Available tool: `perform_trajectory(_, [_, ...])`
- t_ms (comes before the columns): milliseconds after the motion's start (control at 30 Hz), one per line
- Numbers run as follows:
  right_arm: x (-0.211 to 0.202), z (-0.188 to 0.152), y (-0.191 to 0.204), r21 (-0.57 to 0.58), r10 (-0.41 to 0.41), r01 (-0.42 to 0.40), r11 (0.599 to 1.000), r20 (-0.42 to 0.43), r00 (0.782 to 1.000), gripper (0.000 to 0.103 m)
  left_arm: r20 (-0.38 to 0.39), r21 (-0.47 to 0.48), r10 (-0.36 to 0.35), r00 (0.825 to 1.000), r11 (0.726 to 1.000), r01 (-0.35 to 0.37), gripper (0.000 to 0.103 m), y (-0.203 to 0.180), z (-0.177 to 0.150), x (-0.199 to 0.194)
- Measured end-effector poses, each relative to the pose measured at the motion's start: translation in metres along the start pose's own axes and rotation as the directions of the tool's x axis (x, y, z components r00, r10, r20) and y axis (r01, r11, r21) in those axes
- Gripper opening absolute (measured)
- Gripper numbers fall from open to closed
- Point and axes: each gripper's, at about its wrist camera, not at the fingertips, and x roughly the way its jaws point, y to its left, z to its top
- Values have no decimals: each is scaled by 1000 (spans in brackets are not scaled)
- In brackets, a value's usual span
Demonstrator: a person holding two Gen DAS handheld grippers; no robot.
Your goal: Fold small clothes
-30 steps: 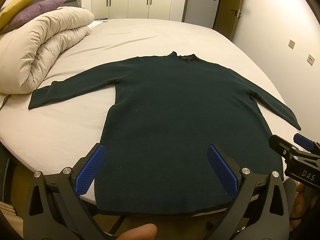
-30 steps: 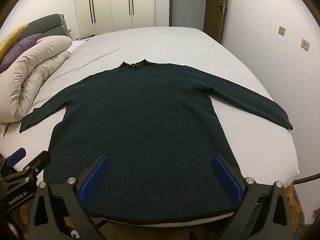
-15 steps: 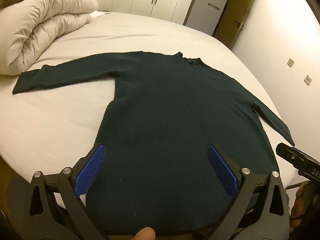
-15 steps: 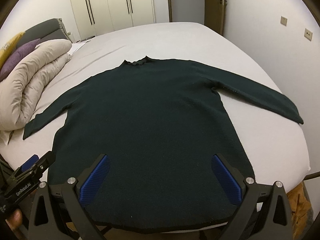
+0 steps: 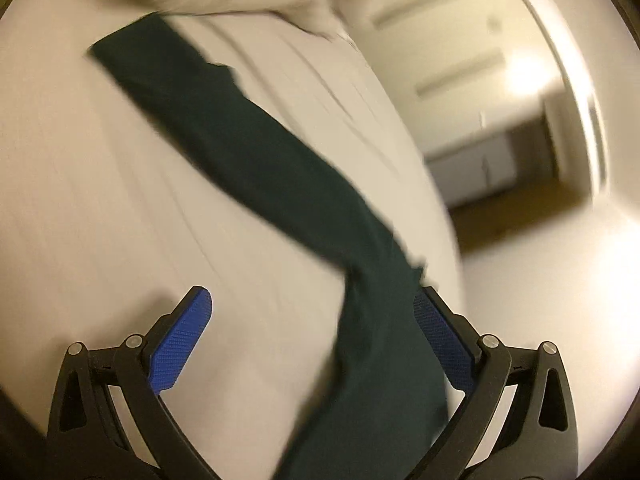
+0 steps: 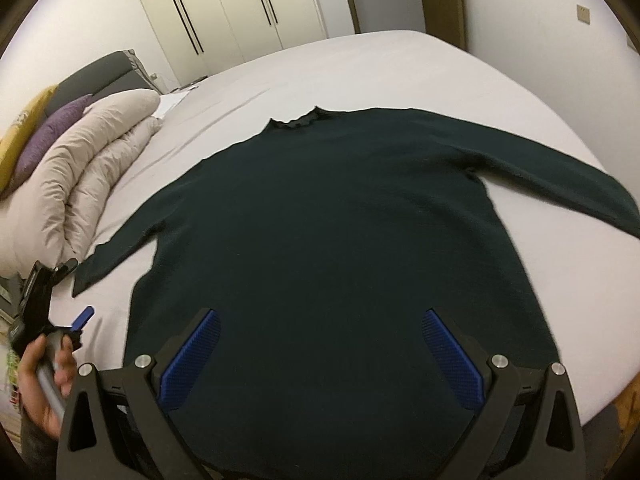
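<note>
A dark green long-sleeved sweater (image 6: 340, 232) lies flat and face down on the bed, neck at the far end, sleeves spread. My right gripper (image 6: 320, 356) is open above its lower body, near the hem. My left gripper (image 5: 308, 324) is open and empty over the sheet beside the sweater's left sleeve (image 5: 248, 152), which runs diagonally up to its cuff; the view is blurred and tilted. In the right wrist view the left gripper (image 6: 60, 300) shows in a hand at the far left, near that cuff (image 6: 86, 276).
A rolled beige duvet (image 6: 88, 184) lies along the bed's left side with purple and yellow pillows (image 6: 44, 140) behind it. White wardrobes (image 6: 240, 4) and a door stand past the grey sheet (image 6: 360, 72). The bed edge curves off at the right.
My left gripper has swung fast to the left, from over the hem to beside the left sleeve, and its view is tilted. My right gripper moved slightly forward over the body.
</note>
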Motion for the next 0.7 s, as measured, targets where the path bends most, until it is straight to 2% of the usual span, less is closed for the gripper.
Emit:
perform_trajectory(67, [6,3,5,-3,16,-16,1000,-8,1000,103,26,-120,-52,998,991,55,98,25,25,8])
perform_trajectory(133, [11,5,10,-3,28,-28,1000,-17,999,103,44,-246,-103,994,963,111,93,48,42,19])
perform_trajectory(267, [23,9,22,-11,44,-44,999,-39,998,103,87,-388,-162,983,903,184,93,68,66,35])
perform_trajectory(400, [30,10,29,-6,62,-62,998,-56,997,103,145,-525,-180,973,820,230,93,79,82,47])
perform_trajectory(500, [32,11,34,-10,65,-65,998,-55,996,103,218,-575,-210,953,762,299,93,93,96,51])
perform_trajectory(600, [31,11,36,-20,62,-63,998,-52,997,103,251,-590,-211,945,741,323,93,98,110,58])
perform_trajectory(633, [31,11,36,-21,61,-62,998,-50,997,103,248,-585,-203,947,748,314,86,96,116,61])
perform_trajectory(700, [30,12,33,-13,60,-61,998,-44,997,103,234,-562,-183,955,776,286,65,93,125,63])
